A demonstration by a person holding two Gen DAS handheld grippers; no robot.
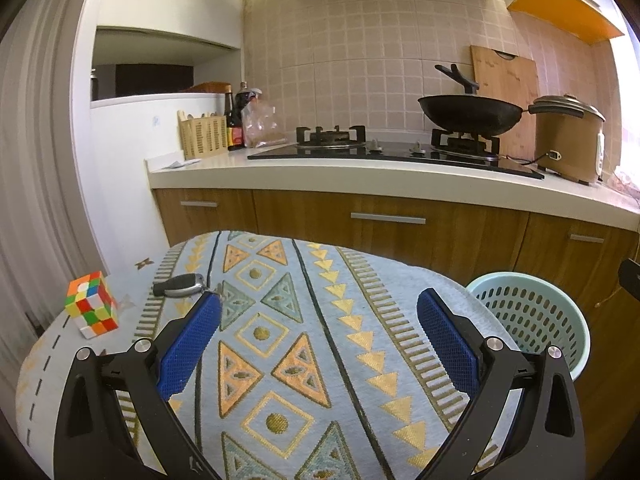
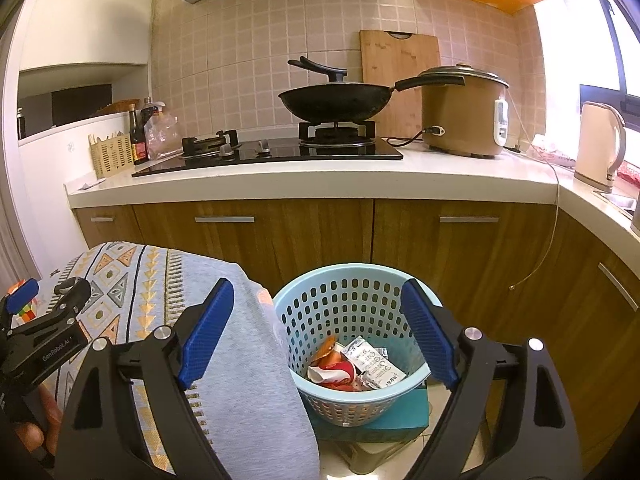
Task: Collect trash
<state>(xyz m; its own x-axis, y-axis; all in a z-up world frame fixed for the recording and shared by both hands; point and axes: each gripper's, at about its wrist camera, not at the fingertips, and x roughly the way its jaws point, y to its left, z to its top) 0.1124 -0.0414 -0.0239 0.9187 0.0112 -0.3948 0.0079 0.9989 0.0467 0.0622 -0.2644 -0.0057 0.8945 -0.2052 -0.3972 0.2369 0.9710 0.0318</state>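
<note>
Both claws stand spread with nothing between their blue pads: the left claw [image 1: 318, 312] above the patterned cloth [image 1: 280, 340] on the tabletop, the right claw [image 2: 318, 304] above the pale blue basket [image 2: 416, 380]. Crumpled wrappers [image 2: 352, 368] lie inside the basket, just beside the tabletop's edge. A puzzle cube [image 1: 92, 304] and a car key [image 1: 180, 285] rest on the cloth's left side.

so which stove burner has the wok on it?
The right-hand burner, nearest the rice cooker; the wok sits there. The left burner is bare.
</note>
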